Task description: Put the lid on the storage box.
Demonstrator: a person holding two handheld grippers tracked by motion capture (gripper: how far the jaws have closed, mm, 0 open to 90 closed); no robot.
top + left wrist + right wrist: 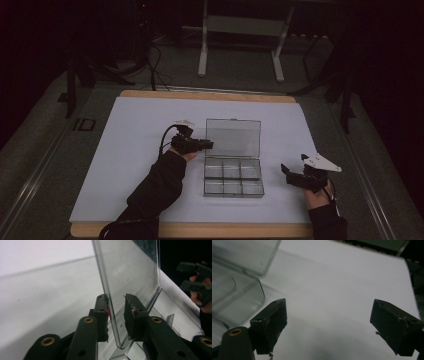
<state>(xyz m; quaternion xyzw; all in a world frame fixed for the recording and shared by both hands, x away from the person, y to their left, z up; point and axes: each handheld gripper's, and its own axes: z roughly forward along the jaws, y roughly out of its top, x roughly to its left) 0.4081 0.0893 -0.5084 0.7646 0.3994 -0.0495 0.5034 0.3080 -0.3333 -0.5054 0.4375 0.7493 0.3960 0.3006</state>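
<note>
A clear plastic compartment box (233, 178) lies at the middle of the white sheet, its lid (233, 137) standing upright at the far side. My left gripper (209, 145) is at the lid's left edge and is open. In the left gripper view its jaws straddle that lid (130, 270): the left jaw touches it, the right jaw stands a little apart from it. My right gripper (285, 172) hovers over the sheet to the right of the box, jaws wide open and holding nothing (329, 312). The box's corner (234, 290) sits at the upper left of the right gripper view.
The white sheet (140, 150) covers a wooden board (200, 230) on a grey table. A metal stand (240, 45) and cables (155, 65) lie beyond the far edge. In the left gripper view the right gripper (197, 277) is far off at the right.
</note>
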